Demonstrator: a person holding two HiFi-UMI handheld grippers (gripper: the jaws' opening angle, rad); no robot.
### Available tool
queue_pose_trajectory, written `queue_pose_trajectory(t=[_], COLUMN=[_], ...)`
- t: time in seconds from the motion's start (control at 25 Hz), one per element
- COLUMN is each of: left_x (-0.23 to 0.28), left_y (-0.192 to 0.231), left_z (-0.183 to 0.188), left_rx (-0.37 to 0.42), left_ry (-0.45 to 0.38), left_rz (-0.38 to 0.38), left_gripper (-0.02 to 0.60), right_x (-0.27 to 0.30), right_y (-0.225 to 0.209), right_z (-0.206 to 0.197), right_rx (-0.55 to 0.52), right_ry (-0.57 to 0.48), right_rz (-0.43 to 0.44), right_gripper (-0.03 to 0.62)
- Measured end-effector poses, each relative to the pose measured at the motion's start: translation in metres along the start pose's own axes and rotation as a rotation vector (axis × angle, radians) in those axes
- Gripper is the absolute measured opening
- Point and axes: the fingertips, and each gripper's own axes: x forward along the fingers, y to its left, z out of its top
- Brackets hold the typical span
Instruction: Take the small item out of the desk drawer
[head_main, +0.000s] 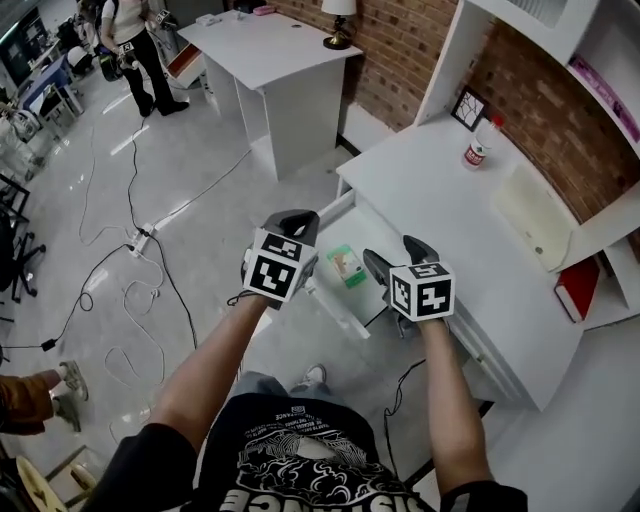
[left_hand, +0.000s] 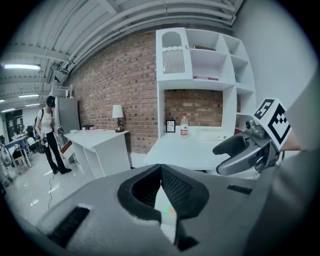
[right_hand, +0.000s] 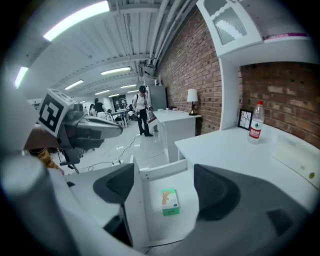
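A small green-and-white box (head_main: 347, 265) lies flat in the pulled-out white desk drawer (head_main: 334, 211). My right gripper (head_main: 393, 254) hovers over the drawer's near right side, jaws wide open, with nothing between them. In the right gripper view the box (right_hand: 170, 201) sits below and ahead, framed by the open right gripper (right_hand: 167, 187). My left gripper (head_main: 293, 224) hangs over the drawer's left edge, its jaws together and holding nothing. In the left gripper view a sliver of the box (left_hand: 168, 208) shows under the shut left gripper (left_hand: 160, 172).
On the white desk (head_main: 440, 190) stand a bottle (head_main: 477, 150) and a small picture frame (head_main: 468, 108), with a pale tray (head_main: 535, 215). A red book (head_main: 577, 288) lies on the side shelf. A second desk (head_main: 270, 60), floor cables (head_main: 130, 250) and a standing person (head_main: 135, 50) lie beyond.
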Motion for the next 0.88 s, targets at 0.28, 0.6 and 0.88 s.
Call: queue_pose_trajectory(t=[0.28,0.6,0.88], left_x=[0.008,0.036,0.059], left_y=[0.022,0.052,0.075], left_z=[-0.030,-0.055,-0.078], left_rx=[-0.012,-0.045,-0.062], left_ry=[0.034,0.051,0.074], left_rz=[0.043,0.052,0.048], left_gripper=[0.005,0.005,0.005], right_x=[0.054,0.114,0.165], right_y=[0.010,0.008,0.006], right_z=[-0.041,-0.082,-0.120], right_rx=[-0.060,-0.092,-0.087], right_ry=[0.158,0.334,0.467], right_rz=[0.099,0.165,0.173], right_gripper=[0.382,0.399,0.413])
